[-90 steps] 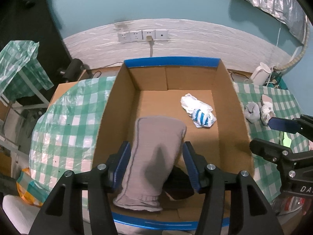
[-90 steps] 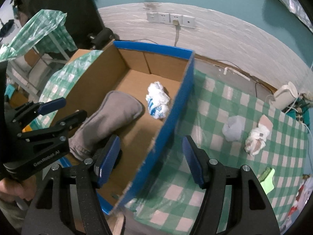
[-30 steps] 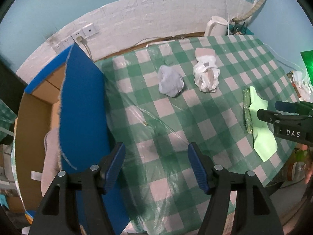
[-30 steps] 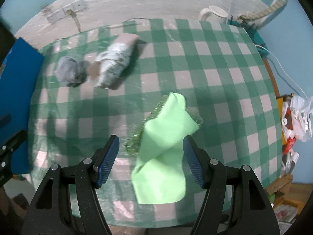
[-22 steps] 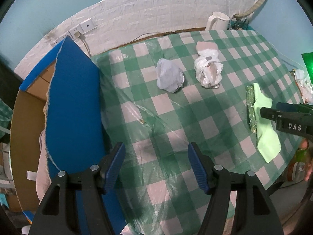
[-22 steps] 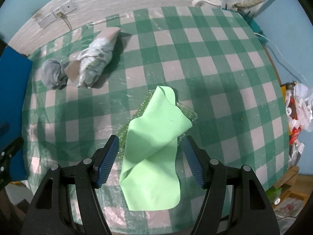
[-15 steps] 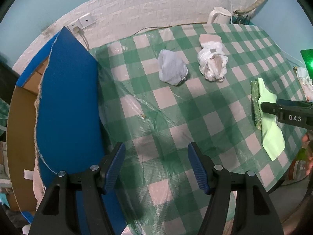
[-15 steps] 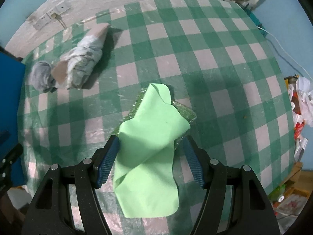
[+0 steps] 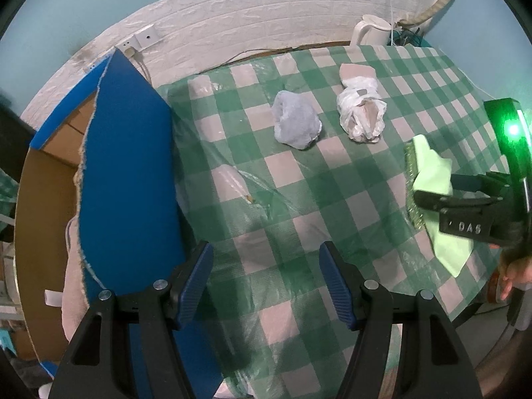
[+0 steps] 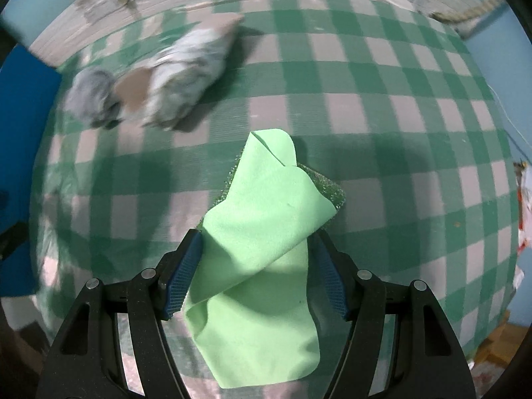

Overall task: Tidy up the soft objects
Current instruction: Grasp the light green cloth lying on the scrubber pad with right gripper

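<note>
A light green cloth lies folded over a dark green scrub pad on the checked tablecloth. My right gripper is open and low over it, one finger on each side of the cloth's middle. In the left wrist view the same cloth shows at the right under the right gripper. My left gripper hangs open and empty over bare tablecloth beside the box's blue wall. A grey soft ball and a white plastic-wrapped bundle lie further back.
The cardboard box stands at the left, with a pale cloth inside. A white kettle and wall sockets are at the back wall. The table's edge runs close behind the right gripper. A hand shows at the far right.
My right gripper has come down onto the green cloth, which now sits between its fingers. The left gripper has barely moved.
</note>
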